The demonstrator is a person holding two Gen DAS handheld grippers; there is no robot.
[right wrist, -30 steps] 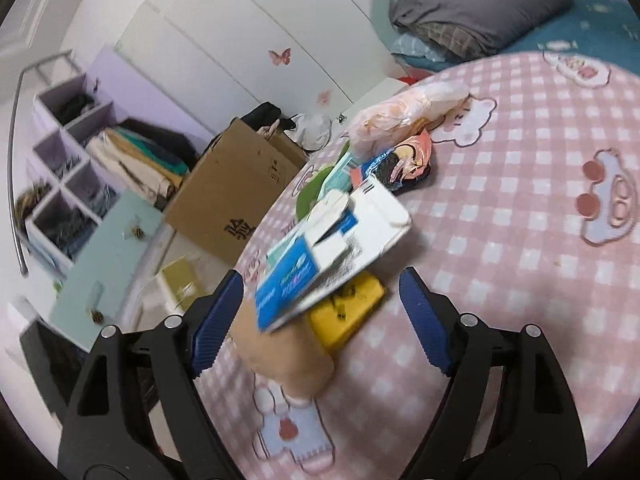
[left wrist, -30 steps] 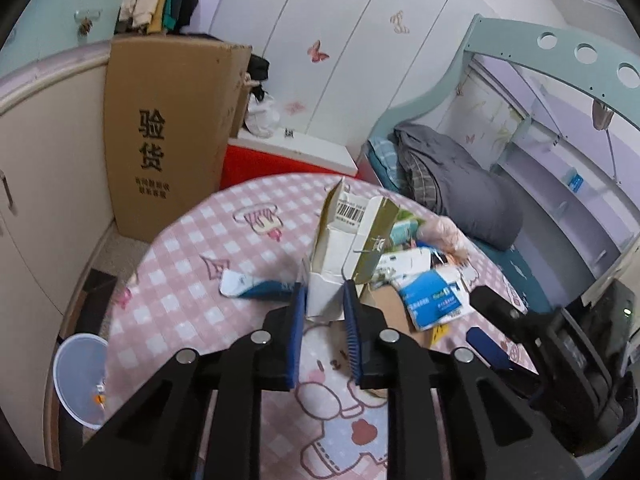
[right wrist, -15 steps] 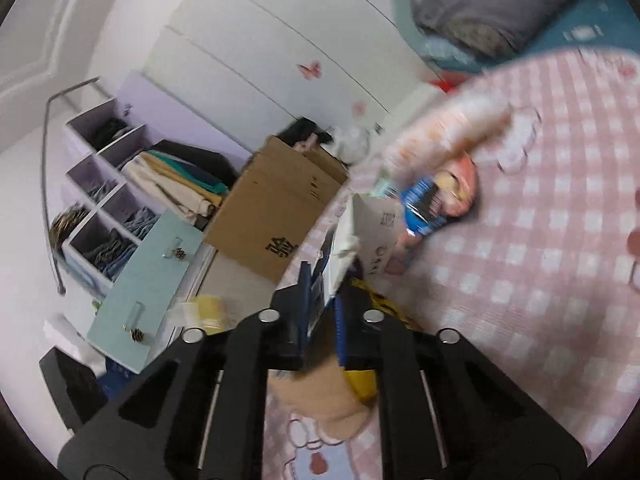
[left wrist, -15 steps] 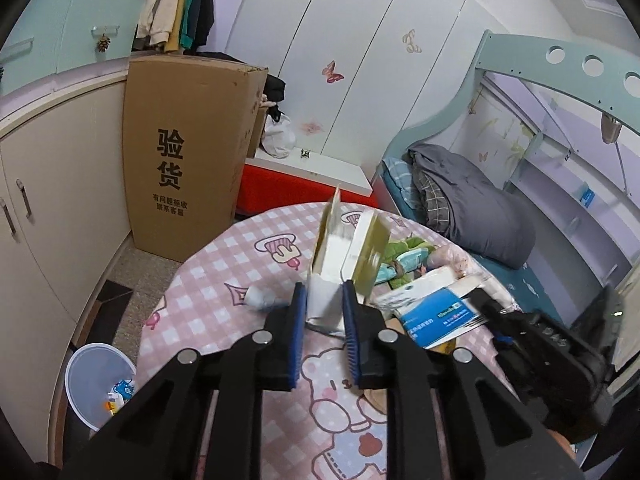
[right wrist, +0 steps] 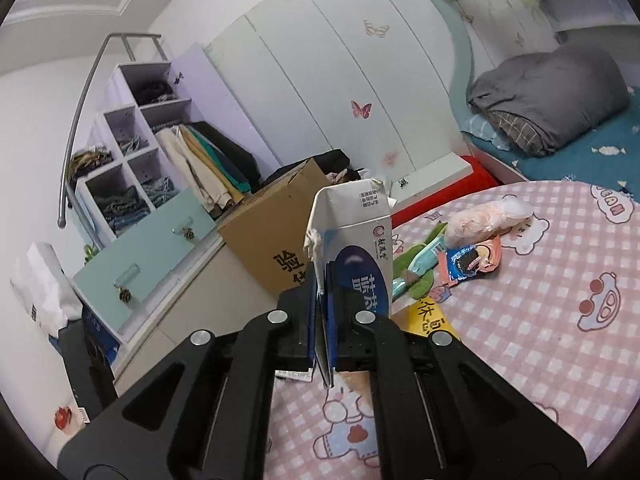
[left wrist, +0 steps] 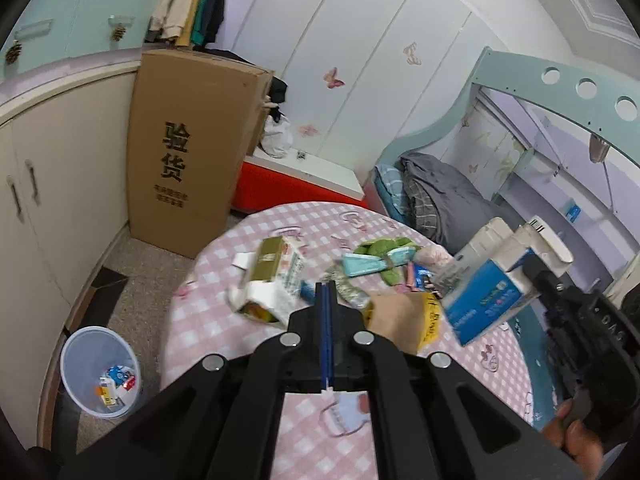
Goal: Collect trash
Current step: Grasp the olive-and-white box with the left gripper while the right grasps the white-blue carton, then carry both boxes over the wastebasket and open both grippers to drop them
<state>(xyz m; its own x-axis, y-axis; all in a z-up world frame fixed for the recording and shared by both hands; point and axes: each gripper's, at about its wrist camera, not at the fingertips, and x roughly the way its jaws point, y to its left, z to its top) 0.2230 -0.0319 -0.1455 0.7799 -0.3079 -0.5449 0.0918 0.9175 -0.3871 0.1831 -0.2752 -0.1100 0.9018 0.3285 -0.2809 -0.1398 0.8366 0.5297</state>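
Note:
My left gripper point(left wrist: 325, 300) is shut and empty above the pink checked table point(left wrist: 312, 432). A green and white carton point(left wrist: 272, 280) lies tipped on the table just left of it. My right gripper point(right wrist: 320, 292) is shut on a blue and white box point(right wrist: 356, 248), held up above the table edge; the box also shows in the left wrist view point(left wrist: 496, 284). A clear plastic bin point(left wrist: 100, 372) with some trash stands on the floor at lower left.
More trash lies on the table: a brown paper bag point(left wrist: 400, 320), a green wrapper point(left wrist: 384, 252), a pink bag point(right wrist: 488, 216), a snack packet point(right wrist: 468, 264). A tall cardboard box point(left wrist: 192, 144) stands beyond the table. A bed point(right wrist: 560, 120) is on the right.
My left gripper let go of the green and white carton, which now lies on the table, and shut empty. My right gripper closed on the blue and white box and lifted it.

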